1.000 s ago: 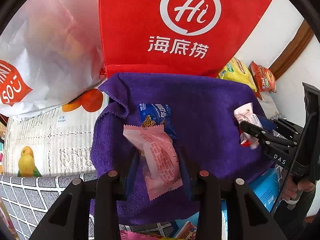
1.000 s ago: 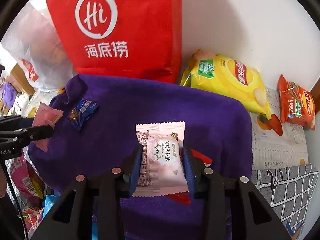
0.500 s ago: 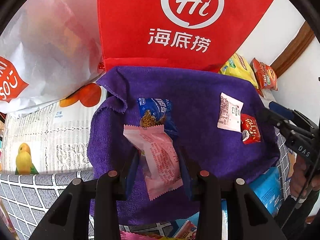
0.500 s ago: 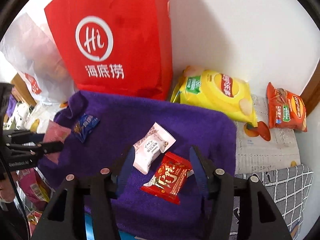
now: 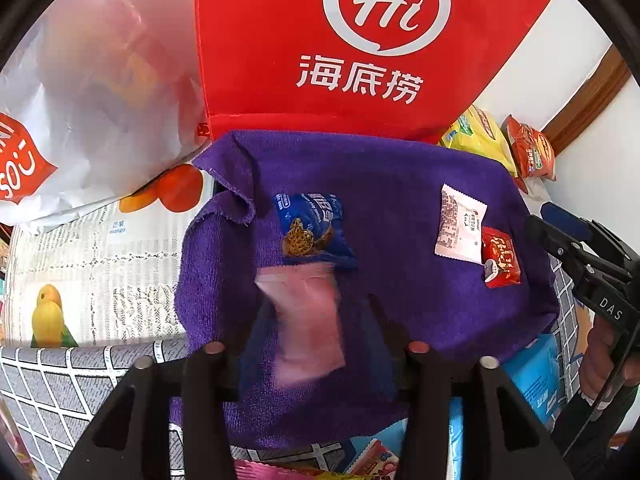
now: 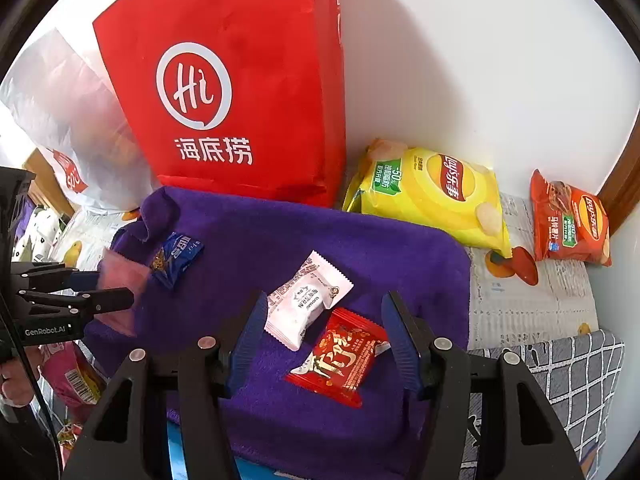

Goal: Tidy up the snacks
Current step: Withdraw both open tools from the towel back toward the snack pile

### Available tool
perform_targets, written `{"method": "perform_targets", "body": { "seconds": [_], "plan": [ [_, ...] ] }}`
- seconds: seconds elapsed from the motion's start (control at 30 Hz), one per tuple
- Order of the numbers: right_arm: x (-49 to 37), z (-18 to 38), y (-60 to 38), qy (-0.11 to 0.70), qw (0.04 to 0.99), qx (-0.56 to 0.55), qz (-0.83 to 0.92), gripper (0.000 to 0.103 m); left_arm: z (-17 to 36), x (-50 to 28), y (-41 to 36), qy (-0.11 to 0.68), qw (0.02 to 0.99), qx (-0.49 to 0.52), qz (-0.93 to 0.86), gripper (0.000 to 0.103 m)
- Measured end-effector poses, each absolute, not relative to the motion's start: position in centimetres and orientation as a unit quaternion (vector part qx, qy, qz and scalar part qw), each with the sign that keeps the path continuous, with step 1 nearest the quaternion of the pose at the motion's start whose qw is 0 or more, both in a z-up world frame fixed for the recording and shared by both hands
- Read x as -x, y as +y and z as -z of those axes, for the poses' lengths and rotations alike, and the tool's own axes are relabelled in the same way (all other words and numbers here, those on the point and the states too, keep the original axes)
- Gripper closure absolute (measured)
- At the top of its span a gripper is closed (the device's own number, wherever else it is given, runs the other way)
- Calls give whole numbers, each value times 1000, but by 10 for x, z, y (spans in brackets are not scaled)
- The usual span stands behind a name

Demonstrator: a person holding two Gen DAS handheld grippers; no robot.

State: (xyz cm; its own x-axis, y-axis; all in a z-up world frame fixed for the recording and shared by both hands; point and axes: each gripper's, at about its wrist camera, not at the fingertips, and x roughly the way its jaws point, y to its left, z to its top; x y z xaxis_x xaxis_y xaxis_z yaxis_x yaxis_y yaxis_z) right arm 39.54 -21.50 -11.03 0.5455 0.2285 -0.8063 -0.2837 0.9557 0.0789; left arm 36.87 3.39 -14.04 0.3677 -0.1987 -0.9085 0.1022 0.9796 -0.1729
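A purple towel [image 5: 392, 184] [image 6: 256, 232] holds the snacks. My left gripper [image 5: 316, 316] has its fingers spread apart around a blurred pink snack packet [image 5: 308, 320] that sits loose between them, just in front of a blue cookie packet [image 5: 310, 224] [image 6: 176, 254]. My right gripper [image 6: 324, 336] is open and empty, above a white-pink packet [image 6: 308, 300] [image 5: 460, 224] and a red packet [image 6: 340, 360] [image 5: 500, 256] lying side by side on the towel.
A red Hi bag [image 6: 236, 92] and a white plastic bag [image 5: 92, 80] stand behind the towel. Yellow [image 6: 432, 196] and orange [image 6: 572, 220] chip bags lie at the right by the wall. More packets [image 6: 72, 376] lie at the towel's front left.
My right gripper let go of the white-pink packet, opened and pulled back. My left gripper has just opened, and the pink packet is blurred as it comes free.
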Motion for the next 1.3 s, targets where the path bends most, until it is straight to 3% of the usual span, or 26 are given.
{"method": "perform_targets", "body": {
  "seconds": [0.13, 0.37, 0.53, 1.3],
  "plan": [
    [-394, 109, -214, 453, 879, 31, -145, 44, 133, -367, 34, 545, 834, 34, 86, 42],
    [-389, 99, -214, 447, 884, 35, -134, 44, 115, -361, 39, 532, 843, 30, 72, 42],
    [-379, 84, -218, 433, 895, 39, -99, 29, 93, -350, 42, 508, 859, 26, 64, 42],
    [-269, 33, -257, 411, 912, 25, 0, 28, 8, -285, 18, 420, 896, 34, 143, 40]
  ]
}}
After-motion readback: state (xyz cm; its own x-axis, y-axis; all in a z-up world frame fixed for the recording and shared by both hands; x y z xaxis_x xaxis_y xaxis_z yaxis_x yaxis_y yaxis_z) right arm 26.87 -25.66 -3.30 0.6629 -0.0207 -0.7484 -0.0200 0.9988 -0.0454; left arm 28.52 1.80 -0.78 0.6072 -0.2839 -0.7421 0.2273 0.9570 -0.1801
